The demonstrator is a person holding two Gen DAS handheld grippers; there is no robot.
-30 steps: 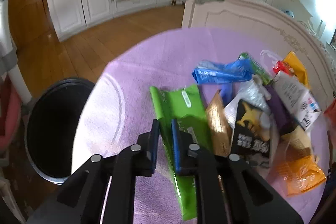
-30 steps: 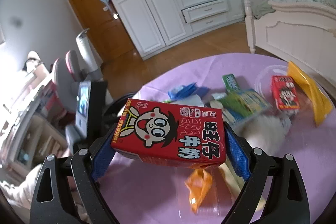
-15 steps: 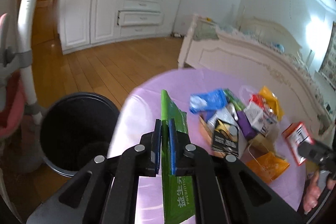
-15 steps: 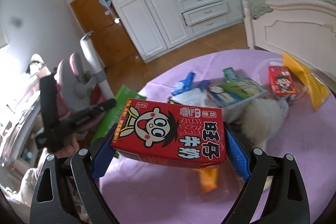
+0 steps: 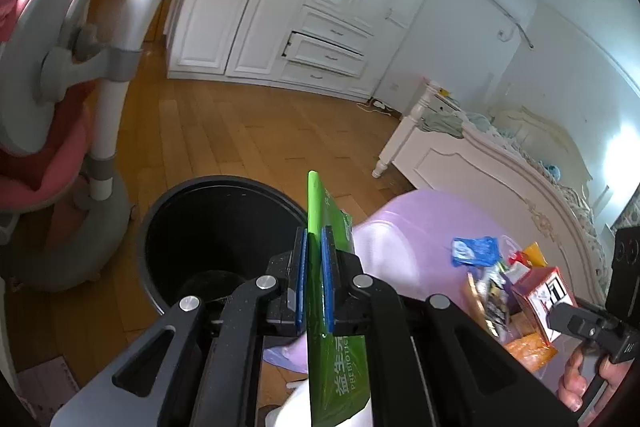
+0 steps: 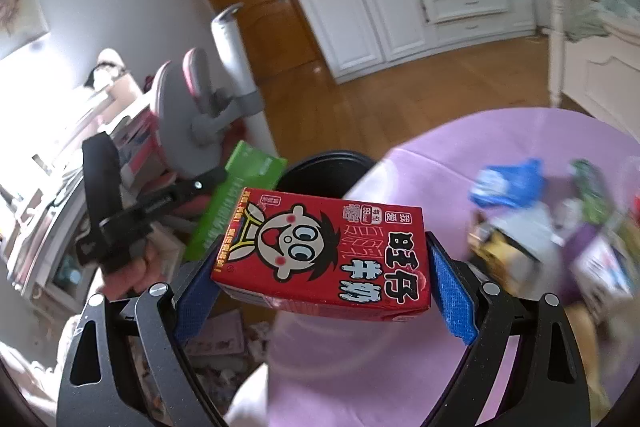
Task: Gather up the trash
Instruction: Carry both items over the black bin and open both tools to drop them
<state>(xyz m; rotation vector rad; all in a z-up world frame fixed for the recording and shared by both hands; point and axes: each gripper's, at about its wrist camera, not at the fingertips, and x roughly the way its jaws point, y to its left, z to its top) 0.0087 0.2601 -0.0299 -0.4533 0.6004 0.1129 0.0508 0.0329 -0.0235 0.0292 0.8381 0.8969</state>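
green pkt [image 5: 320, 227] upright, red carton [image 6: 324, 251] level

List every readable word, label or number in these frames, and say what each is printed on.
"旺仔牛奶": red carton clamped in the right gripper.
"我爱" and "每份 89kcal": small marks on the carton's top edge, only partly legible.
"益生元 PREBIOTIC": green packet pinched in the left gripper; its end is cut off.
Print on the blue wrapper and the other trash on the table: too small or blurred.
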